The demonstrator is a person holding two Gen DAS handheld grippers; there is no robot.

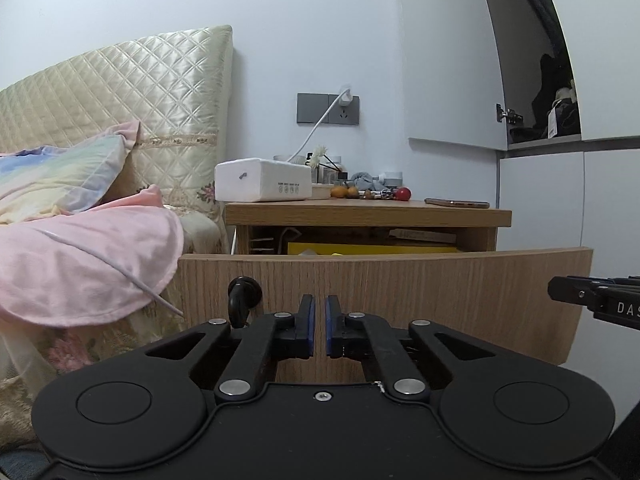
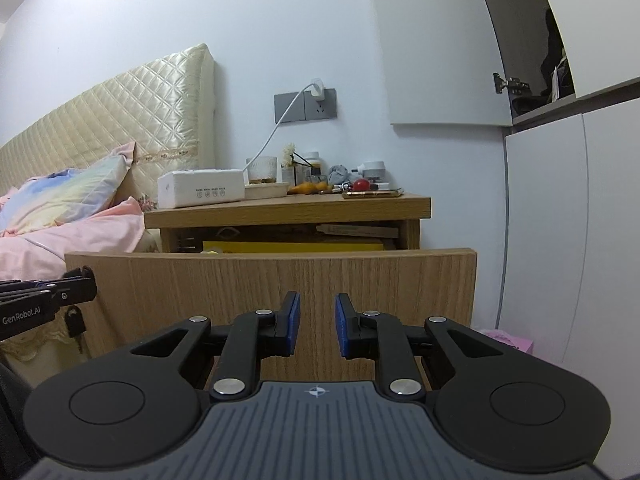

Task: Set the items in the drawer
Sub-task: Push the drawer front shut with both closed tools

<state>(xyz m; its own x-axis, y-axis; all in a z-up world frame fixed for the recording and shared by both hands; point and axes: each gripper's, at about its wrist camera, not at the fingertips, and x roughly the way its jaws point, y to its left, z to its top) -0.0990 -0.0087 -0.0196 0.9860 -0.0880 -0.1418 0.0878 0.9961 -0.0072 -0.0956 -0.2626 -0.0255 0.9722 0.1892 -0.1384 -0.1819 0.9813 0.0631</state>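
The light oak drawer front [image 1: 384,300] of the wooden bedside table [image 1: 368,213] stands pulled out towards the cameras, so opening looks done; inside, a flat yellow box [image 1: 372,249] shows over the front's edge, the rest hidden. Nothing is in hand yet: the left gripper [image 1: 320,330] hovers near the drawer front with its blue pads almost together and nothing between them; the right gripper [image 2: 317,330] hovers likewise, its pads set narrowly apart, empty. The items remain on the tabletop, far behind the drawer; a white rectangular tissue pack [image 2: 200,193] at the left, small orange fruits [image 2: 308,188] in the middle, a red ball [image 2: 361,185] and a gold-edged phone [image 2: 372,194] at the right; which ones belong in the drawer I cannot tell. All picking and placing is left.
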